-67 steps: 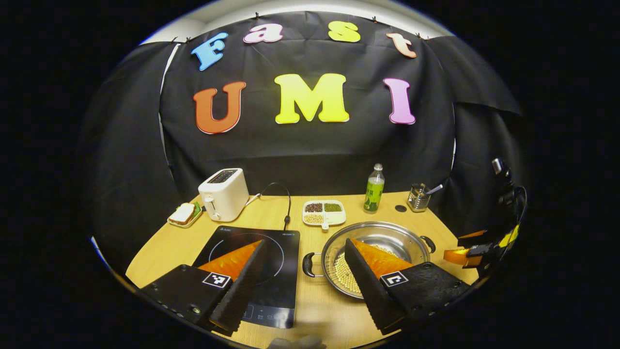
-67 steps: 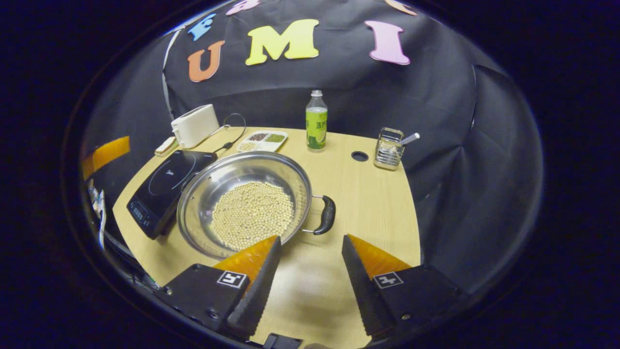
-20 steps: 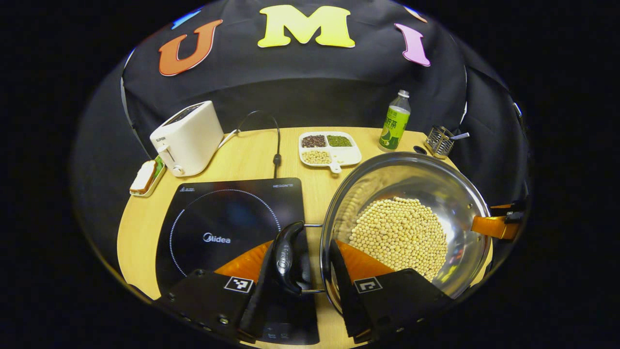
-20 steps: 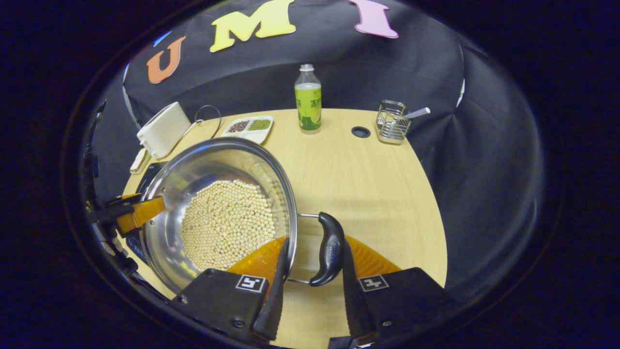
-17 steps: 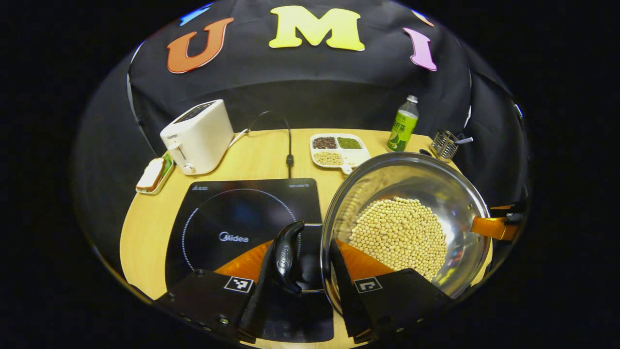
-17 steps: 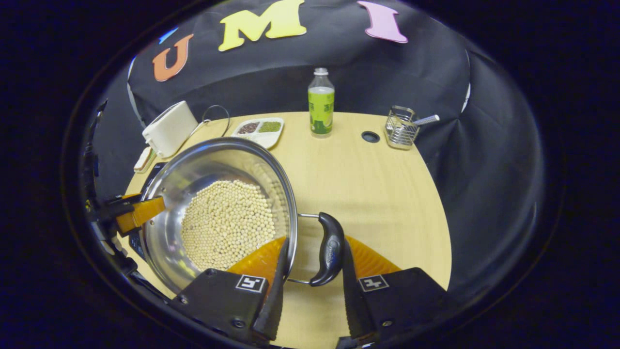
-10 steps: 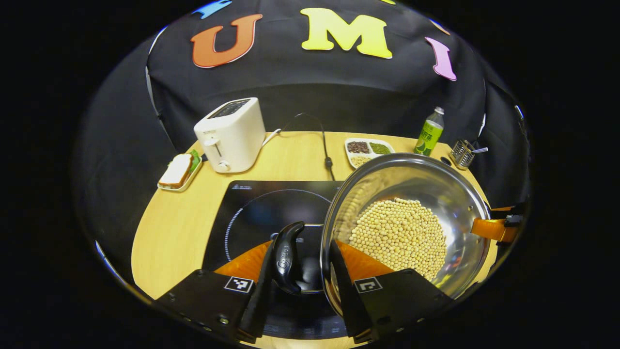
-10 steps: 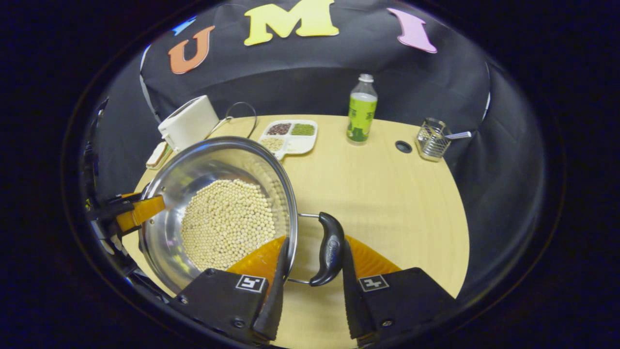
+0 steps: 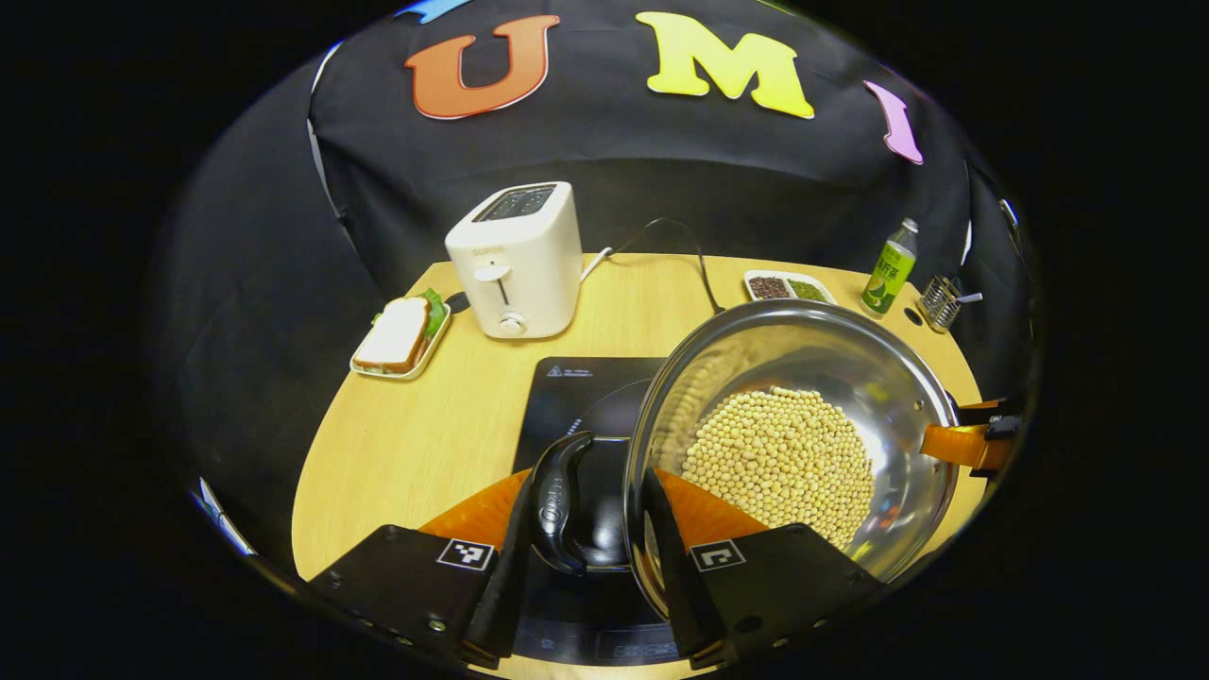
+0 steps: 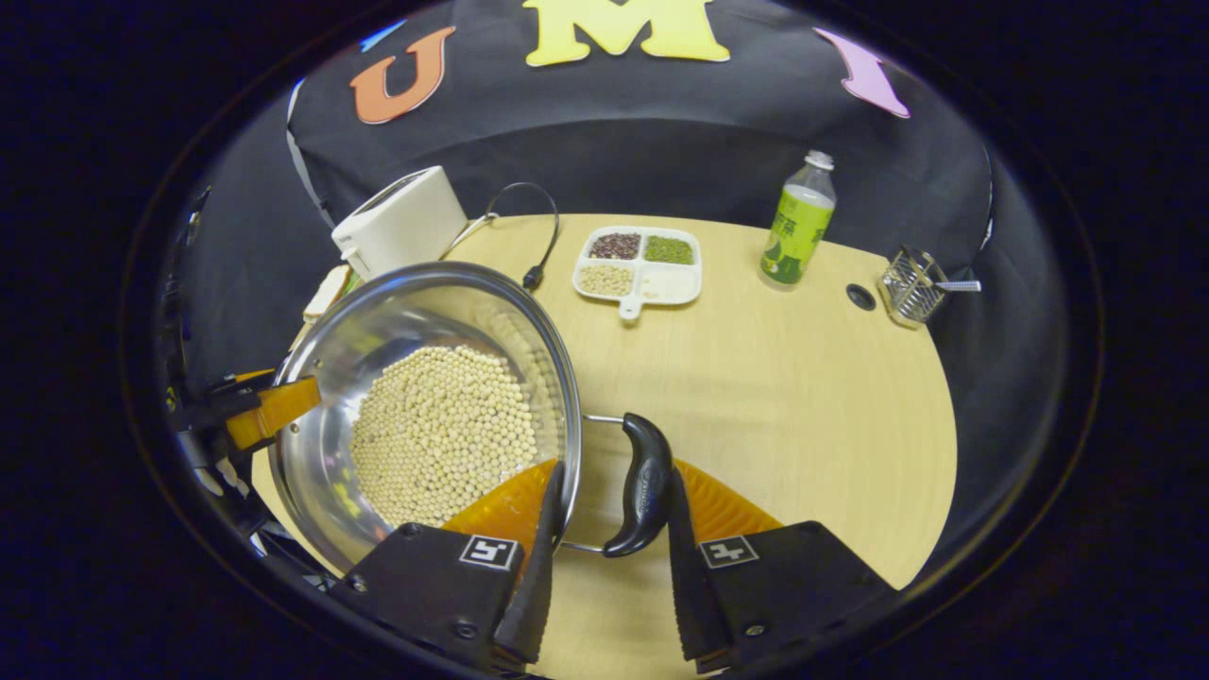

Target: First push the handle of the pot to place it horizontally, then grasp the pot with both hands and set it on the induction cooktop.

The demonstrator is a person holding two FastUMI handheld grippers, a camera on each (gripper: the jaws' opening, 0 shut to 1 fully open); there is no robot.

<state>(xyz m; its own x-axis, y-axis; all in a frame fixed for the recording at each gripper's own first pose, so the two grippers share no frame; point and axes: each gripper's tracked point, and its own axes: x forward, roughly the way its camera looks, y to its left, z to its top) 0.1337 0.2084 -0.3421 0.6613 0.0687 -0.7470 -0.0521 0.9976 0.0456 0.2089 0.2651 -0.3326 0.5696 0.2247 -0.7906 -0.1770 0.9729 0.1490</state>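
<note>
A steel pot (image 9: 850,349) with soybeans (image 9: 779,463) in its bottom hangs between both grippers, above the black induction cooktop (image 9: 586,387). In the left gripper view, my left gripper (image 9: 587,491) is shut over the pot's black left handle (image 9: 555,505), one finger outside the handle and one inside the rim. The right gripper (image 9: 963,444) shows at the pot's far side. In the right gripper view, my right gripper (image 10: 609,482) is shut the same way over the right handle (image 10: 642,486) of the pot (image 10: 378,331). The left gripper (image 10: 269,411) holds the opposite rim.
A white toaster (image 9: 515,260) and a sandwich plate (image 9: 401,331) stand behind the cooktop on the left. A divided dish of beans (image 10: 638,264), a green bottle (image 10: 798,222) and a wire holder (image 10: 911,283) line the back. Bare wood lies right of the pot.
Both grippers, open 3.4 s ago, closed on the handles. Over the last second the held pot has travelled left, from beside the cooktop to above it.
</note>
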